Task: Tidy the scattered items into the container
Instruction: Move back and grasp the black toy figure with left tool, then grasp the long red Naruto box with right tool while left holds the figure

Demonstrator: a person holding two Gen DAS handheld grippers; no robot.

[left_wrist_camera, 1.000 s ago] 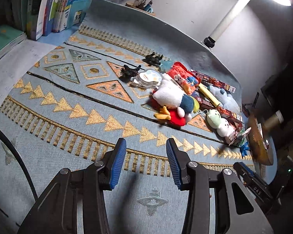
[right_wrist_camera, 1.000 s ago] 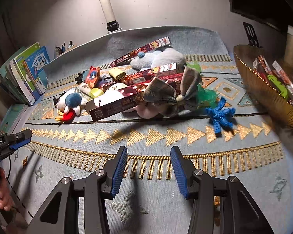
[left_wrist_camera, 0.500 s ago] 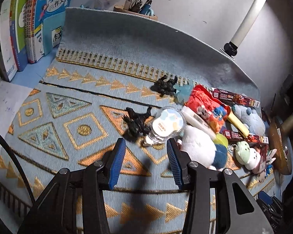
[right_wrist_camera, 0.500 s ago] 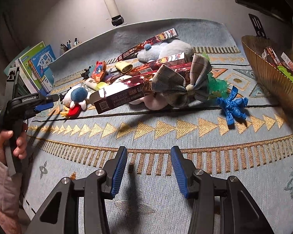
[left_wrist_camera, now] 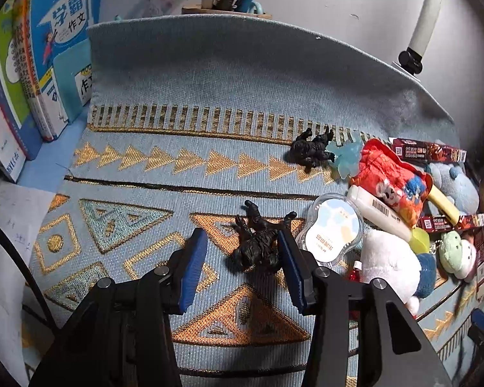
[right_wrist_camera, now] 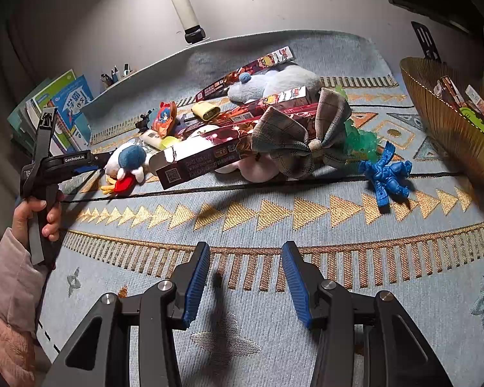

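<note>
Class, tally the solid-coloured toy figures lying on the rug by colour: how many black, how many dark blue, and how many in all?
Black toy figures: 2
Dark blue toy figure: 1
Total: 3

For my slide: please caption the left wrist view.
Left gripper, jaws opening, around a black figurine on the patterned rug.

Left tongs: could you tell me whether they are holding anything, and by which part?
Nothing is held yet. The left tongs are opening around the black figure, which lies on the rug; the left pad stands clear of it.
</note>
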